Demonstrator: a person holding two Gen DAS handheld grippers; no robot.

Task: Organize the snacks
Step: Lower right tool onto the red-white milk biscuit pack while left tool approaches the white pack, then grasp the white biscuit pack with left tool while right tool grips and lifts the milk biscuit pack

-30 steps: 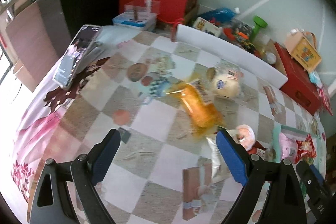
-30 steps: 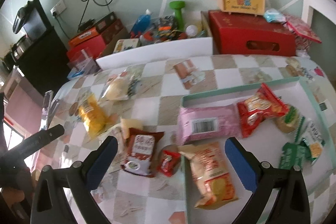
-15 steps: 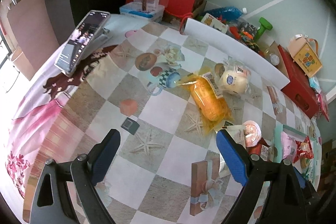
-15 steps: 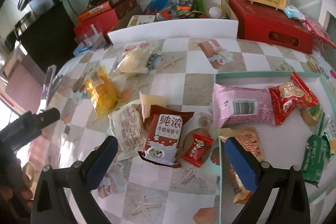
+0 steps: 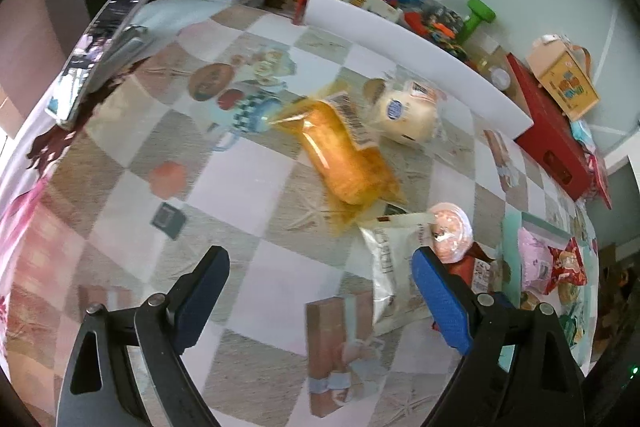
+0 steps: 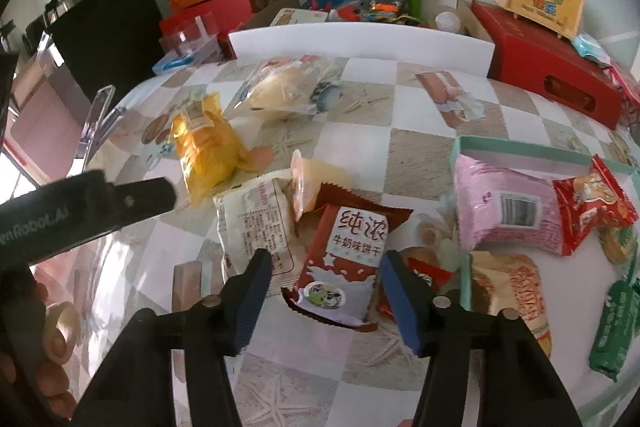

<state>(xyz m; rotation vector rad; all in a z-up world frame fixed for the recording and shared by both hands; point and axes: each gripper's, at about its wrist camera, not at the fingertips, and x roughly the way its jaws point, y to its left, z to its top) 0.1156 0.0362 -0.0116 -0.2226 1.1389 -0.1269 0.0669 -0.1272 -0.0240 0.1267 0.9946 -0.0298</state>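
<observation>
Brown-and-white biscuit packet (image 6: pixel 345 259): lies flat on the desk (image 6: pixel 360 367), its near end between the two blue fingers of the right gripper (image 6: pixel 325 291); whether the pads touch it cannot be told.
Right fingers: spread apart, one on each side of the packet, nothing clamped.
White wrapped snack (image 6: pixel 256 223): just left of the right fingers, beside the biscuit packet and touching it.
Jelly cup (image 6: pixel 308 185): on its side ahead of the right fingers, resting against the white snack.
Small red packet (image 6: pixel 428 273): just right of the right fingers, at the tray's near corner.
Teal tray (image 6: pixel 524 151): to the right of the right fingers, holding a pink packet (image 6: pixel 504 215), a red packet (image 6: pixel 592 199), a tan packet (image 6: pixel 516 291) and a green packet (image 6: pixel 616 331).
Yellow bag (image 5: pixel 344 159): well ahead of the left gripper (image 5: pixel 316 291), slanting across the checked cloth.
Round bun in clear wrap (image 5: pixel 404 115): beyond the yellow bag, just to its right.
Left fingers: wide apart over bare cloth, holding nothing.
White snack seen from the left wrist: just inside the left gripper's right finger, with the jelly cup above that fingertip.
Phone (image 5: pixel 96 51): far ahead and left of the left fingers, propped on a stand.
Red box (image 6: pixel 548 75): beyond the tray at the desk's far edge.
</observation>
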